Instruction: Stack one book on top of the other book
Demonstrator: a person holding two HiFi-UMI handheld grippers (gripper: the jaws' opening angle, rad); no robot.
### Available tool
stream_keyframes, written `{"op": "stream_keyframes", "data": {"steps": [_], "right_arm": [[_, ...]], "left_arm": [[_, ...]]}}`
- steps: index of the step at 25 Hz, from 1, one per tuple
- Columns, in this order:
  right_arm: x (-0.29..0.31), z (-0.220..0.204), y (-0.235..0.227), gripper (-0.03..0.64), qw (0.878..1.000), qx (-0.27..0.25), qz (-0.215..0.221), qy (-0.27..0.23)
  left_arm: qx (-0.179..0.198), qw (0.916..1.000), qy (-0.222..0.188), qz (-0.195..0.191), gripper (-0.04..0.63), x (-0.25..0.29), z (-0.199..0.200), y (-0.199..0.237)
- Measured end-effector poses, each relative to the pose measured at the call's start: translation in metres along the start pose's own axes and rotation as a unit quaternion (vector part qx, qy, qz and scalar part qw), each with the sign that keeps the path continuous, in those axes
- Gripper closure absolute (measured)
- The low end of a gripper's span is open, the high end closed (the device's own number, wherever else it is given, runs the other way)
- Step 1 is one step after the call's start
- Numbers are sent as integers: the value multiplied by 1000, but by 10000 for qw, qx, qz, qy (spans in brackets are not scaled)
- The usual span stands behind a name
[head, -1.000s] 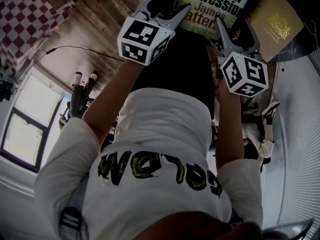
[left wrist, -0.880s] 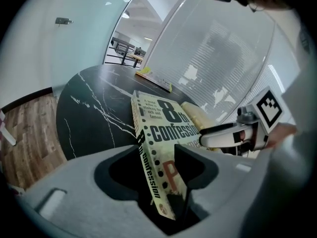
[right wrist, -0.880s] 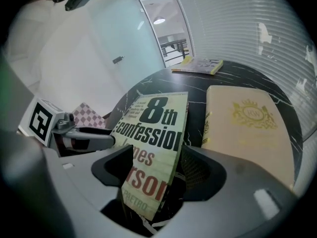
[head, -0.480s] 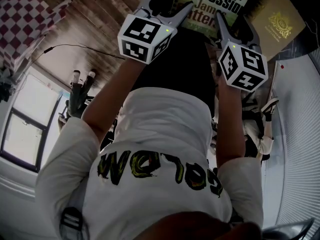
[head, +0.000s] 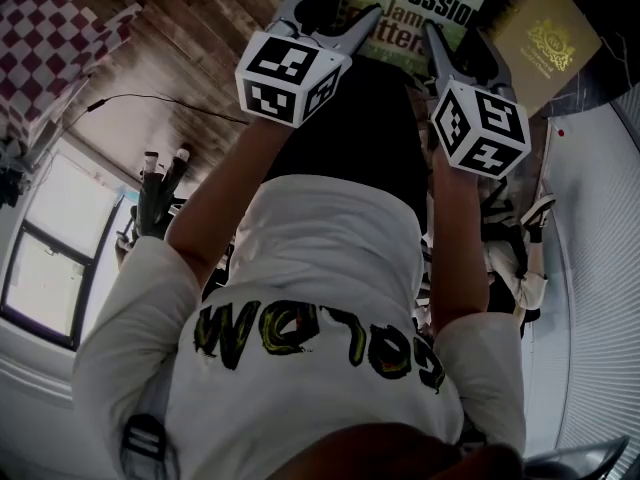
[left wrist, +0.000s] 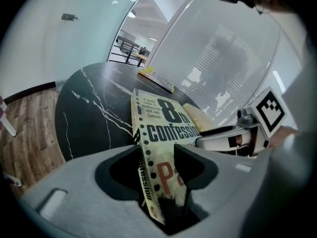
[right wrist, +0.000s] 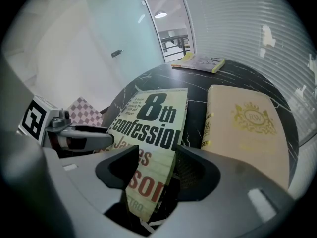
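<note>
Left gripper [left wrist: 156, 150] pinches the paperback [head: 420, 8] at its spine corner; right gripper [right wrist: 157, 152], jaws just closing, seems to nip the opposite corner — likely light, floppy, slick, so grip deep. Gold hardcover [right wrist: 247, 128] lies just right of its fingers [right wrist: 218, 172].

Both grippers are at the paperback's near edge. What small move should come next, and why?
Probably lift the paperback slightly off the table. The left gripper clamps it, the right gripper has just been closing its jaws onto the same edge, and the tan book lies flat beside it, so the paperback must rise first.
</note>
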State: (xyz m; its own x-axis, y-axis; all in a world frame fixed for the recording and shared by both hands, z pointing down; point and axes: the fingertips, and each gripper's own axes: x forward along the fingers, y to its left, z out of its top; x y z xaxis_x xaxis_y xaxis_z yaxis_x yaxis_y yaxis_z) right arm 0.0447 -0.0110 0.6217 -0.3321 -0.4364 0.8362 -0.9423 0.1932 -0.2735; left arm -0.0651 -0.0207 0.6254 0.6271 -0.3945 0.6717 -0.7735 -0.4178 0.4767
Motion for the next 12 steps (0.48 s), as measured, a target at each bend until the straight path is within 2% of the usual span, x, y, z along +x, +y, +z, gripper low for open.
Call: {"op": "stream_keyframes", "data": {"steps": [12], "right_arm": [[-35,27,12,379,9996,112,34,-267]], "left_arm": [[137,9998,-118,-10,380,-30,34,-19]]}}
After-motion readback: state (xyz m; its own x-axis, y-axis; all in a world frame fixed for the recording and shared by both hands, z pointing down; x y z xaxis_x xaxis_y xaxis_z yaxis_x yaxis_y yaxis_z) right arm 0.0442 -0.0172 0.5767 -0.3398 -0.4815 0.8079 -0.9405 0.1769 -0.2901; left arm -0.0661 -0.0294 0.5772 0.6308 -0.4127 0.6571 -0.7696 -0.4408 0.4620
